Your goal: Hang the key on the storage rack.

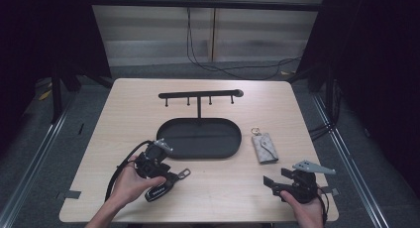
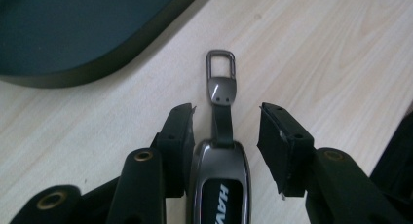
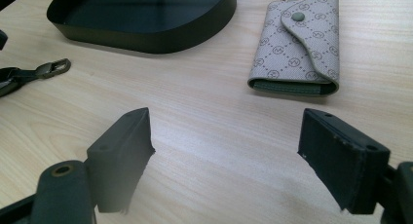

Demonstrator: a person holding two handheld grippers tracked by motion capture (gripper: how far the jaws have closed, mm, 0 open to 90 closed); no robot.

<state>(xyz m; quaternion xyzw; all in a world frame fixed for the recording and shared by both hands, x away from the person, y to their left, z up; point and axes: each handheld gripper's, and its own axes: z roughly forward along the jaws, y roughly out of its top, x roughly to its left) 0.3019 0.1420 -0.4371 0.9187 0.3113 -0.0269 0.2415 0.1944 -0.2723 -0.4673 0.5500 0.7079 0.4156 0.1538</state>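
The car key lies on the table between the parted jaws of the left gripper, while the right gripper stands wide apart near the key pouch.

One black oval metal tray with a four-peg hanger bar, one dark grey car key fob, one beige patterned key pouch, two grippers.
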